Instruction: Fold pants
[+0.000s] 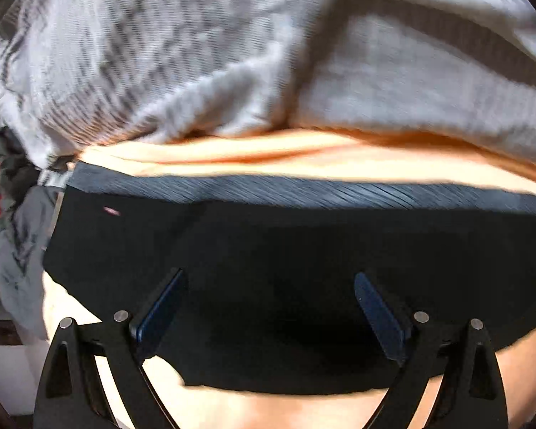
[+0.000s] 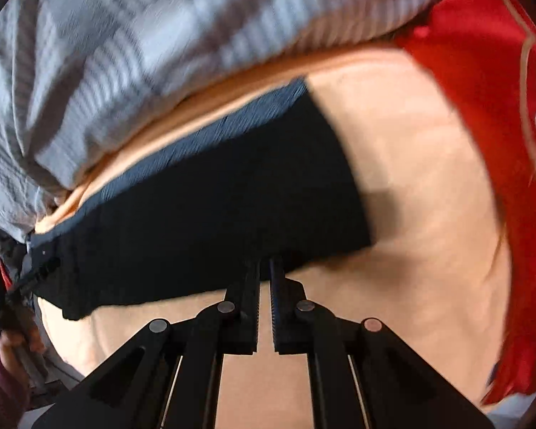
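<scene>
The black pants (image 1: pixel 268 286) lie folded into a band at mid frame; left gripper (image 1: pixel 269 286) gapes empty, right gripper (image 2: pixel 265 268) pinches their lower edge, so another fold likely remains.

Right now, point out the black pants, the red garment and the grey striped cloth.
black pants (image 2: pixel 211 221), right wrist view, on the flat dark middle of the fabric.
red garment (image 2: pixel 482 71), right wrist view, on its plain red area at upper right.
grey striped cloth (image 1: pixel 160 53), left wrist view, on its rumpled upper part.
</scene>
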`<state>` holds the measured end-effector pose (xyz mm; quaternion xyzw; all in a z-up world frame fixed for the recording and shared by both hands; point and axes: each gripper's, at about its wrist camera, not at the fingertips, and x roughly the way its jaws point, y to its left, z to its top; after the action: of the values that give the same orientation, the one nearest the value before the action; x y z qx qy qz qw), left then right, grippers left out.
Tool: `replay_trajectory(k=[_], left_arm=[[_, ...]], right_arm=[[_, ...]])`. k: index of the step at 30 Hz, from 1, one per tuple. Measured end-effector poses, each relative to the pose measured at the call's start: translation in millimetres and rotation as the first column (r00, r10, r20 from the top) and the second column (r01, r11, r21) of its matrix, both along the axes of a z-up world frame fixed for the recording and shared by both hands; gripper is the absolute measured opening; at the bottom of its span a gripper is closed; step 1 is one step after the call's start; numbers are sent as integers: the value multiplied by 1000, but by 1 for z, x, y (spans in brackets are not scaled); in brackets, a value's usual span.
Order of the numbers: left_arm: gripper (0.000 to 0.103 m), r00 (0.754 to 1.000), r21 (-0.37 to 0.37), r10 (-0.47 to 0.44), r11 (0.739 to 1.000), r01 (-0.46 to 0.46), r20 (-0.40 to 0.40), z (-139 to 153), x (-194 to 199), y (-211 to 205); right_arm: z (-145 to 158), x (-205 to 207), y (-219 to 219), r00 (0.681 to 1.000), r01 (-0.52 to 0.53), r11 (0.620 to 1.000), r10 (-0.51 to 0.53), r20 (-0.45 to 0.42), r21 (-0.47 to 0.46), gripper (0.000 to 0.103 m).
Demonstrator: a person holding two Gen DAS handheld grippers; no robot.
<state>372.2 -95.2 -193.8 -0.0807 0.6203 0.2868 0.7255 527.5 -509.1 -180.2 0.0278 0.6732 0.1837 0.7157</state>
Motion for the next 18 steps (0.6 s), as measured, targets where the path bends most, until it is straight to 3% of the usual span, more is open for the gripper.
replay_trajectory(k=[4,9,11,14,18], left_arm=[[96,1000,39,22,999,-23,20,0,-6,29],[96,996,33,40,999,-37,-82,-65,2,64],[96,995,24,60,998,-58,-74,-70,1,74],[96,997,3,60,998,-60,-50,-67,2,93],[96,1000,22,13,1000,-13,-23,-38,-6,121]], right_arm=[[-6,-30,31,1000,-9,1000,9,-22,11,6],[-8,-56,58,999,-18,1000,18,-33,8,6],[-6,-68,67,999,-6,1000,7,-41,8,6],[-2,-87,85,1000,-7,1000,7,-24,-3,6],[5,-105,118,999,-30,1000,30,11,-6,6]])
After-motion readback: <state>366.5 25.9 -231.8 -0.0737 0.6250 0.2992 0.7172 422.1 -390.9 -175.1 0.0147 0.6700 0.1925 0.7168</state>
